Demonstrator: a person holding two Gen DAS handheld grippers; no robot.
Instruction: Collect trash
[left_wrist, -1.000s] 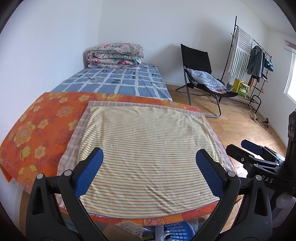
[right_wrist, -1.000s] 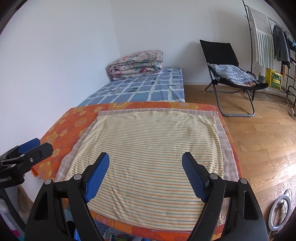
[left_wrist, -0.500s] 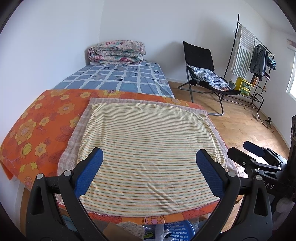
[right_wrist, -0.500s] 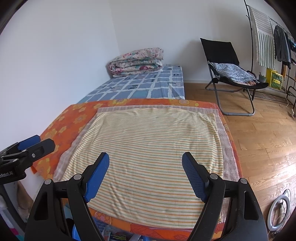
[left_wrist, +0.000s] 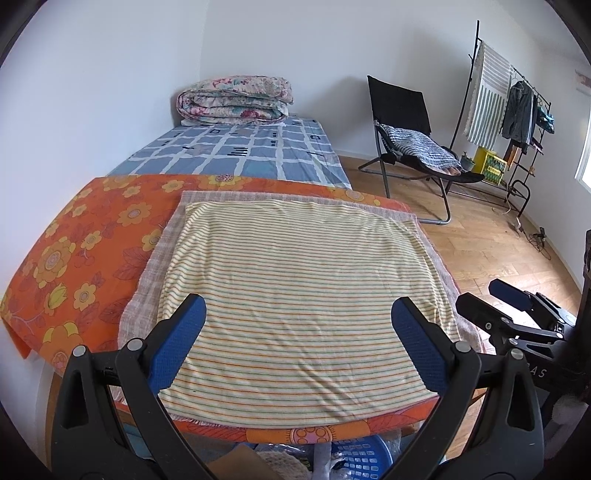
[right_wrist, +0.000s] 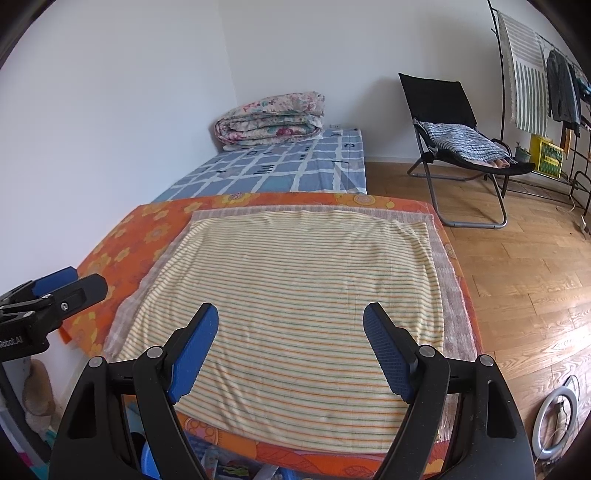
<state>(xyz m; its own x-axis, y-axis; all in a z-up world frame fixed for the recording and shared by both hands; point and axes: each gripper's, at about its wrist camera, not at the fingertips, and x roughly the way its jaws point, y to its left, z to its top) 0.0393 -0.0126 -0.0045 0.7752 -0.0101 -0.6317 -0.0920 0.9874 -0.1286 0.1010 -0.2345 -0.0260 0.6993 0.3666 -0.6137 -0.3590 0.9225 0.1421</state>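
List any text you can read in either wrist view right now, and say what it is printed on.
"Robot.AI": white letters on the left gripper body, cut off at the frame edge in the right wrist view.
"AS": end of a cut-off word on the right gripper body, left wrist view.
Black marks on the blue checked bedsheet: too small to read.

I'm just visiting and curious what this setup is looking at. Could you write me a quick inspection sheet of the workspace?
Surface: striped yellow cloth lies flat over a grey cloth and an orange floral cover.
Job's things: no trash seen on the cloth.
Clutter: blue basket and odd items below the near edge.
Grippers: left gripper and right gripper, jaws open, holding nothing.
Cables: cords on the floor near the clothes rack.
Surroundings: checked bed, folded quilt, black folding chair, ring light, wooden floor.
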